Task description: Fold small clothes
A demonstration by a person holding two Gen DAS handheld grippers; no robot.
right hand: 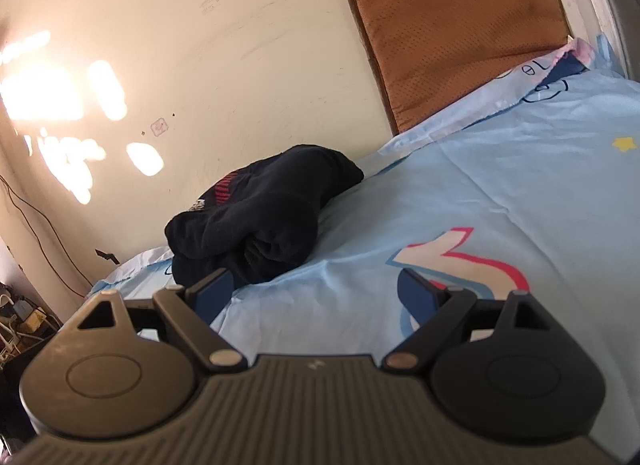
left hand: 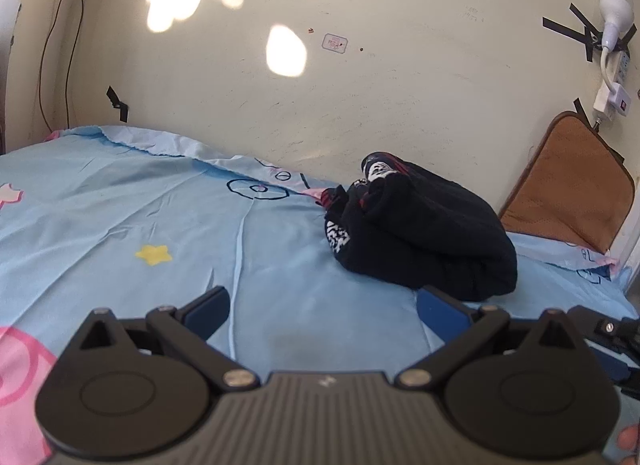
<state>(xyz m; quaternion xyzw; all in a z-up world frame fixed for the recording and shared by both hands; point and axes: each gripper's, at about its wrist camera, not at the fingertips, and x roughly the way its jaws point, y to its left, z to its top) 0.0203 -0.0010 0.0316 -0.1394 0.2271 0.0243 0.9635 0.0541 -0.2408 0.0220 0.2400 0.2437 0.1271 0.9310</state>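
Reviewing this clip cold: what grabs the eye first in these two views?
A crumpled dark garment sits bunched on the light blue cartoon bedsheet near the wall. A brown cushion leans against the wall at the bed's end. Both the left hand-held gripper and the right hand-held gripper are open, holding nothing.

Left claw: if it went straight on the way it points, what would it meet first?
Probably the blue bedsheet, then the wall; the left claw is open, and the dark clothes sit right of its line. Depth is unclear.

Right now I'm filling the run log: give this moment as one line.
stage: before grasp | left gripper: open, empty | right gripper: open, empty | clothes: dark heap, unfolded, on bed near wall
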